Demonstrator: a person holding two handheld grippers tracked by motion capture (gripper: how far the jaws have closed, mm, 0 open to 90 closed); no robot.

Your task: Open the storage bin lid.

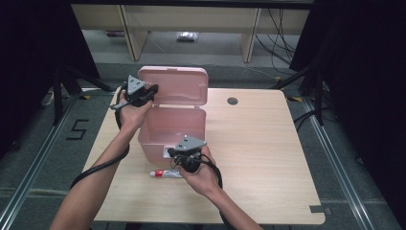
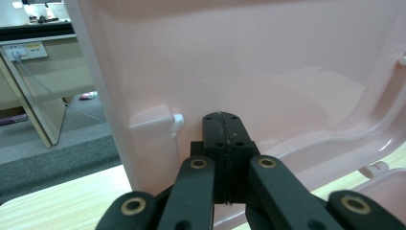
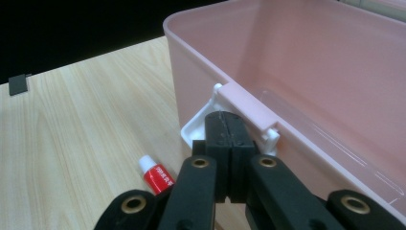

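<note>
Tongs left [image 2: 223, 125] and right [image 3: 225, 125], both closed empty, flank smooth pink plastic box [image 1: 158, 139] on woodgrain table [image 1: 258, 143].

This looks like a lab or recording studio set up for capturing hand work, not a home. A plain light-wood table [image 1: 249, 143] with a round cable hole [image 1: 232, 101] stands in the middle of the high view on grey carpet tiles [image 1: 354, 158]. Black curtains [image 1: 28, 57] hang at the upper left and right of the frame, with black stand legs [image 1: 61, 88] at their feet. Metal floor rails [image 1: 342, 163] run along both sides, and a taped number five [image 1: 77, 129] marks the floor at the left. Loose cables [image 1: 277, 33] trail under beige desks [image 1: 191, 19] along the top, and wall sockets [image 2: 24, 49] show at the upper left of the left gripper view
</note>
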